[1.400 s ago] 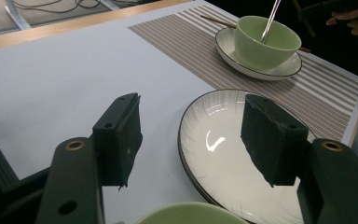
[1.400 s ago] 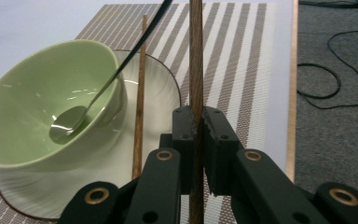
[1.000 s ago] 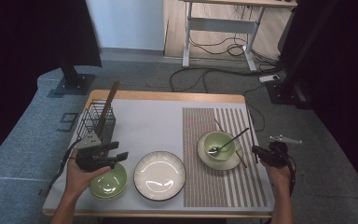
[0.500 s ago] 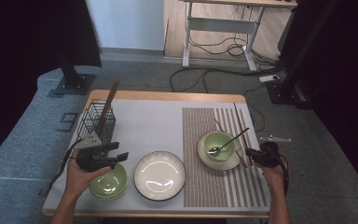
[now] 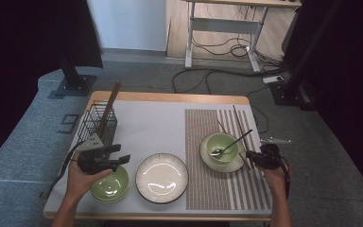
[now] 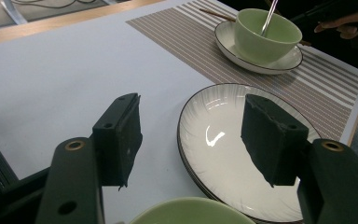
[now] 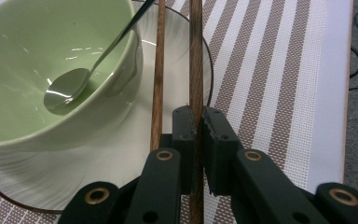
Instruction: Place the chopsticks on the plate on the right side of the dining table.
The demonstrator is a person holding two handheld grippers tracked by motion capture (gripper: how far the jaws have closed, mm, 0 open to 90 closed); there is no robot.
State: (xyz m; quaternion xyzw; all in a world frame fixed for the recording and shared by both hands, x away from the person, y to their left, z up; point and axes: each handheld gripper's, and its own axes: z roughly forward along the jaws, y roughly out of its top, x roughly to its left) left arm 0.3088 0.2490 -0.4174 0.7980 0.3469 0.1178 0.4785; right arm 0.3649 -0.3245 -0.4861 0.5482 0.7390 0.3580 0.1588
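Now the right claw (image 7: pixel 196 122) is seen pressed together on one chopstick (image 7: pixel 196 60), the brown stick being pinched between the two black pads low in the right gripper view. Compared with the high-view pictures from a second ago, the right hand has been brought in from the lower right edge toward the saucer (image 5: pixel 207 160), so that the claw (image 5: pixel 251 156) now sits just beside its rim; from this it is judged that the grasp on the chopstick is made and that a lift is the step next in hand. The gripped chopstick is shown running straight up the frame from the pads, across the saucer's edge and onto the striped placemat (image 7: pixel 279 70). A second chopstick (image 7: pixel 157 70) lies just to its left, apart from the pads and close against the green bowl (image 7: pixel 37 56), in which a spoon (image 7: pixel 67 91) is resting. Care is called for, it is judged, so that the free stick is not dragged along.

At the lower left of the high view, the left claw (image 5: pixel 120 158) is held spread and empty over a second green bowl (image 5: pixel 109 185); in the left gripper view its pads are seen wide apart above the white plate (image 6: pixel 223 154) on the bench (image 5: pixel 142 118). No shift of that hand is noted.
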